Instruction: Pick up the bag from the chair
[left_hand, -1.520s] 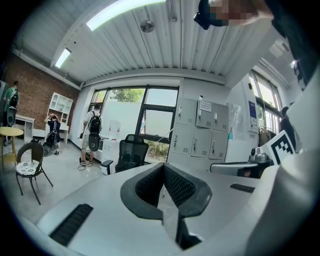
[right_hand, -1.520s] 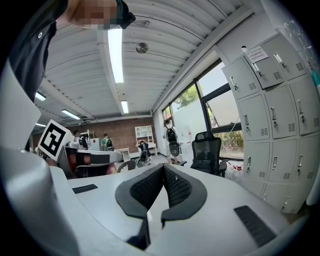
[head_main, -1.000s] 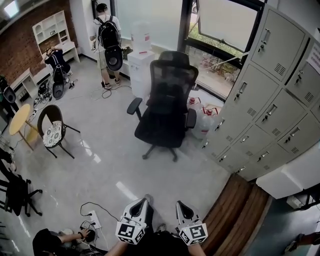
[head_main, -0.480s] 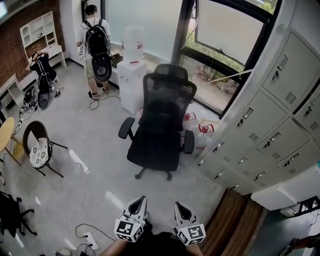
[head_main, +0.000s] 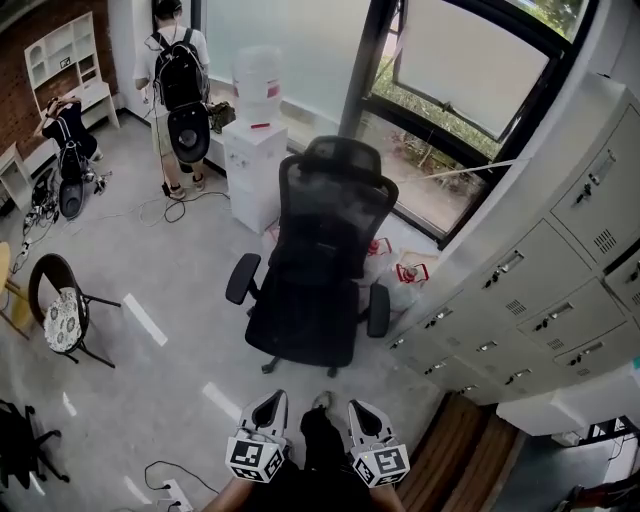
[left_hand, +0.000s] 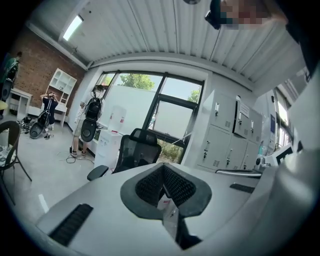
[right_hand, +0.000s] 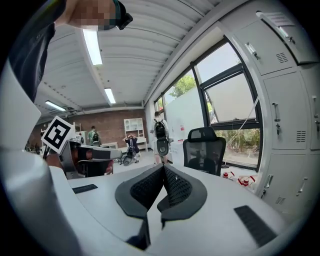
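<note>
Lockers (head_main: 560, 285) flank office chair (head_main: 318, 255); water dispenser (head_main: 254, 165) behind.

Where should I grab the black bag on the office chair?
Probably its top edge, coming from the seat's open front. The bag seems to stand upright against the chair back, with armrests closing off both sides. No handle can be made out.
</note>
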